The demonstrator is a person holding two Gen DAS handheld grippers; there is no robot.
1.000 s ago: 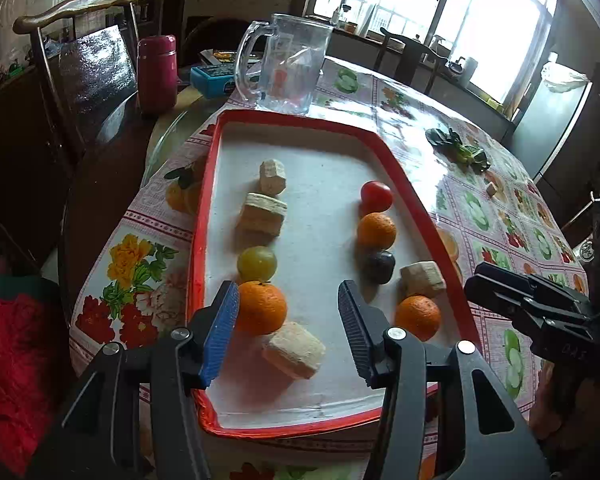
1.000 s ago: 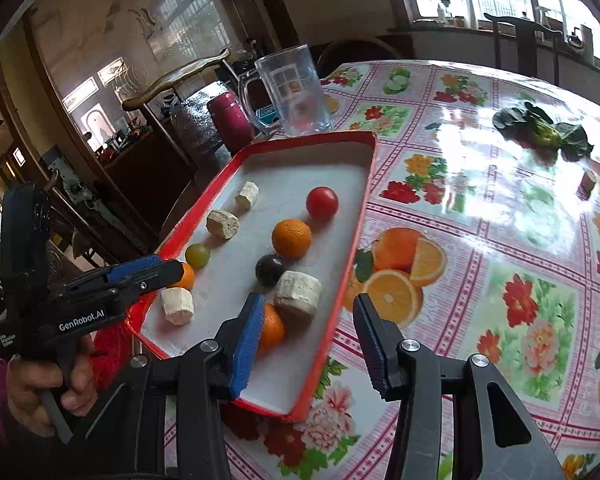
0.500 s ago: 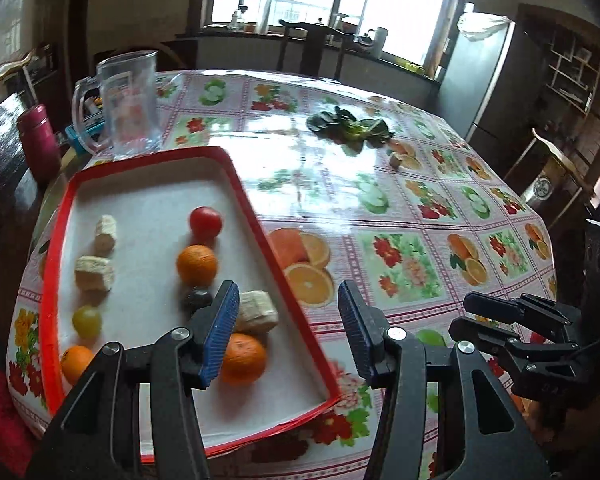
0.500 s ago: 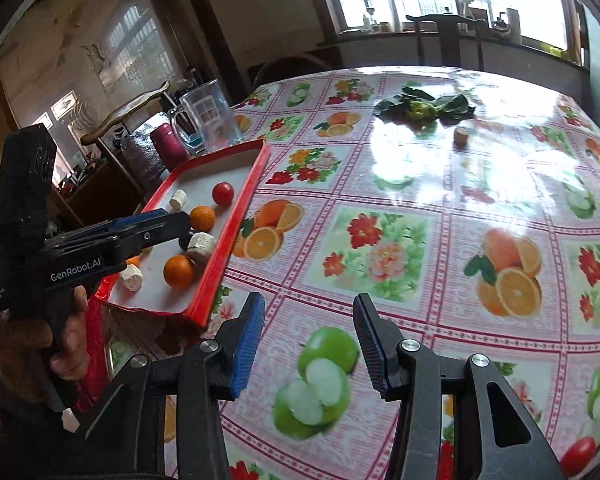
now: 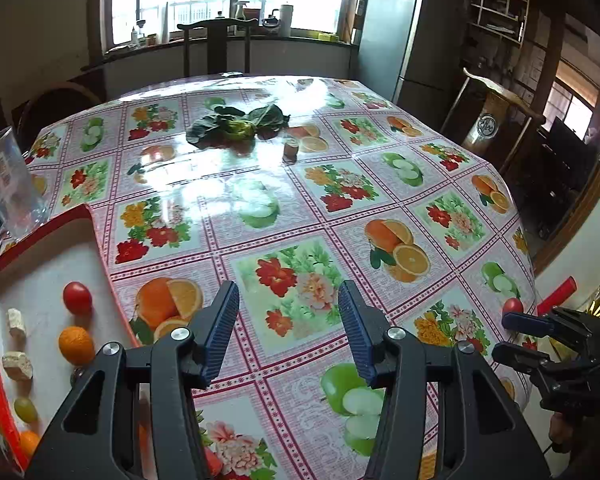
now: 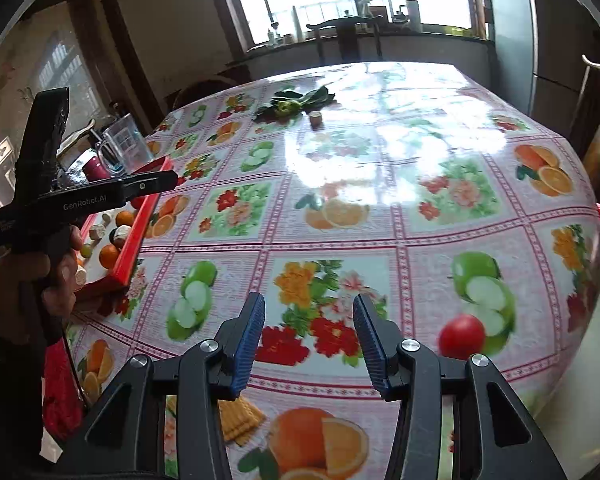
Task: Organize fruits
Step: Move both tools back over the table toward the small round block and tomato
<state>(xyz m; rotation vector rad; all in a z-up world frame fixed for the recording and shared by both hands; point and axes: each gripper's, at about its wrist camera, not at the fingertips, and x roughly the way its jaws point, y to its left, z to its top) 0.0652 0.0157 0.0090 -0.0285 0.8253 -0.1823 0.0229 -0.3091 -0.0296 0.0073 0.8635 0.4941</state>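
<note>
Surface: a round table (image 5: 340, 184) is covered by a glossy oilcloth printed with squares of flowers, oranges and green apples; window glare is thrown across its far half.
Room: a bright window with bottles on the sill is seen at 12 o'clock, a dark chair (image 5: 216, 46) before it, a grey fridge (image 5: 396, 32) at 1 o'clock and wooden shelves at 2 o'clock.
Tray: a red-rimmed, white-floored rectangular tray (image 5: 100, 256) is placed at the table's edge, at 9 o'clock in the left view; its long axis is run from the near edge toward the clear plastic jug (image 5: 4, 184) at its far end.
Fruit in tray: a smooth round tomato (image 5: 77, 298), a dimpled orange (image 5: 76, 345), a green grape (image 5: 25, 409) and a second orange (image 5: 29, 442), cut off by the frame, are lined along that axis; rough pale blocks (image 5: 17, 365) are set between them.
Loose fruit: a red tomato (image 6: 461, 336) is seen on the cloth near the table's edge, at 3 o'clock of the right gripper.
Far items: dark leafy greens (image 5: 236, 124) and a small brown stub (image 5: 291, 148) are lying apart near 12 o'clock.
Left gripper (image 5: 288, 332): black arms with ribbed blue pads are held apart over the cloth, with nothing between them.
Right gripper (image 6: 308, 344): the same build, jaws apart and empty above a printed flower square.
Hand (image 6: 28, 276): the left gripper's handle is gripped at 9 o'clock in the right view.
</note>
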